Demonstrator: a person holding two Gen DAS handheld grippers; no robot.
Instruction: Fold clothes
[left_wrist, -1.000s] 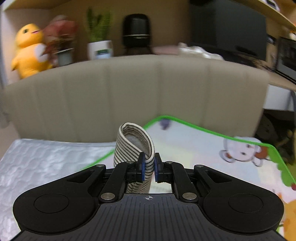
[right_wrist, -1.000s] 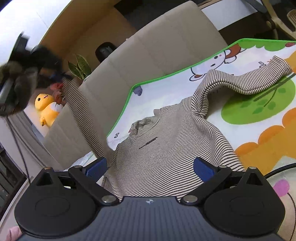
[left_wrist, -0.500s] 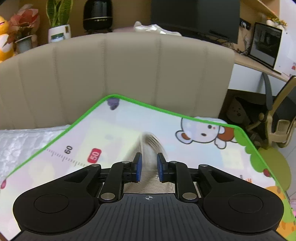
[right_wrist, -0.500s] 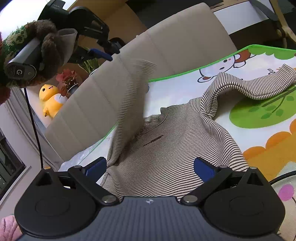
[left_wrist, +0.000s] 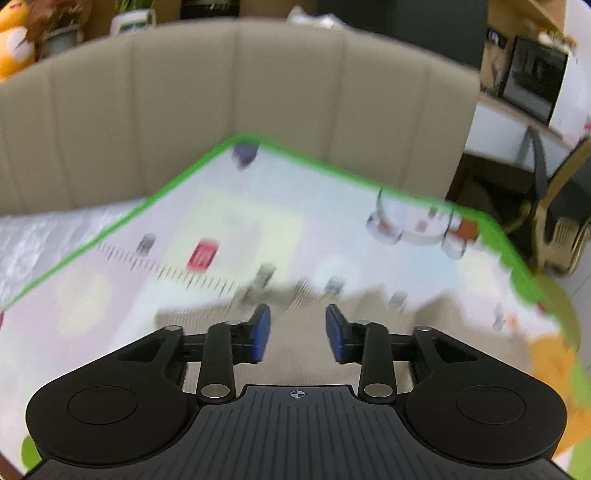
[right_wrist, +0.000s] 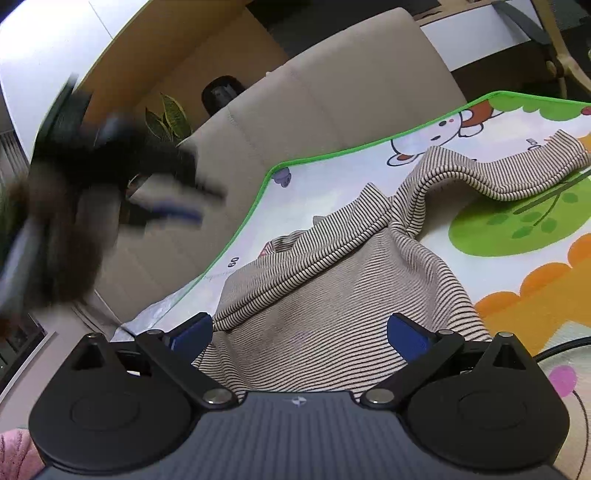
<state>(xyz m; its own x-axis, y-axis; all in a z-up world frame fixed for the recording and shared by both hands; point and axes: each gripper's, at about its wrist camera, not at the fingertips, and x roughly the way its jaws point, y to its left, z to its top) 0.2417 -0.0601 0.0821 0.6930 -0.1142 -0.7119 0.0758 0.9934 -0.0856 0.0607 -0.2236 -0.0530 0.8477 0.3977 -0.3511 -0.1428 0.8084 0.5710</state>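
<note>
Here, in the left wrist view, the left gripper (left_wrist: 297, 334) has just been opening its jaws, nothing pinched between them, above the blurred striped shirt (left_wrist: 288, 332) at lower centre. In the right wrist view, the right gripper (right_wrist: 299, 334) gapes wide over the shirt's body, its left sleeve (right_wrist: 317, 240) now laid across; the right sleeve (right_wrist: 491, 173), upper right on the play mat (right_wrist: 517, 258), likely wants folding next.

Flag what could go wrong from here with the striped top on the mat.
1. The sleeve folded across the striped top lies slanted and rumpled; it may slide off or set a crooked fold.
2. The other sleeve arches up in a hump, so pressing it flat could trap creases.
3. The left gripper, its jaws just opened and empty, hangs close above the fabric and might snag it.
</note>
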